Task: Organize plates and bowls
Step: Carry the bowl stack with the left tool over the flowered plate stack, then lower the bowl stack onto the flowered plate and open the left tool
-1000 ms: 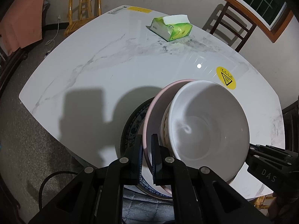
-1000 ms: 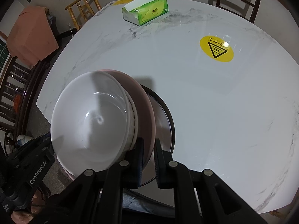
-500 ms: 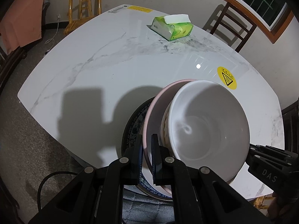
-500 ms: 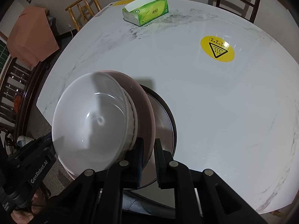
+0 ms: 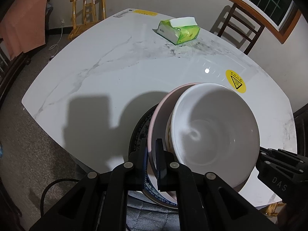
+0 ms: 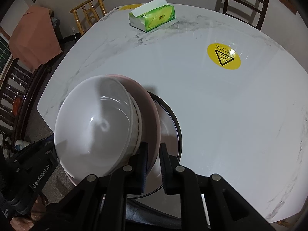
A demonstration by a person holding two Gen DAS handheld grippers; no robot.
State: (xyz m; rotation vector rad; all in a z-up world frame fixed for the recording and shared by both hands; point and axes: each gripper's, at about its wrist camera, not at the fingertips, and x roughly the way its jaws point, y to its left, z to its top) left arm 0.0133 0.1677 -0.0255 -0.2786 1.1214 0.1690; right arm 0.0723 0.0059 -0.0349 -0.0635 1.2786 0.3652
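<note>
Jaws of both my grippers pinch opposite rims of the pink plate (image 5: 159, 119): left gripper (image 5: 152, 154) on its left edge, right gripper (image 6: 154, 154) on its right. White bowl (image 5: 215, 125) sits nested on it, above the dark plate (image 6: 169, 123) at the table's (image 5: 115, 73) near edge.
</note>
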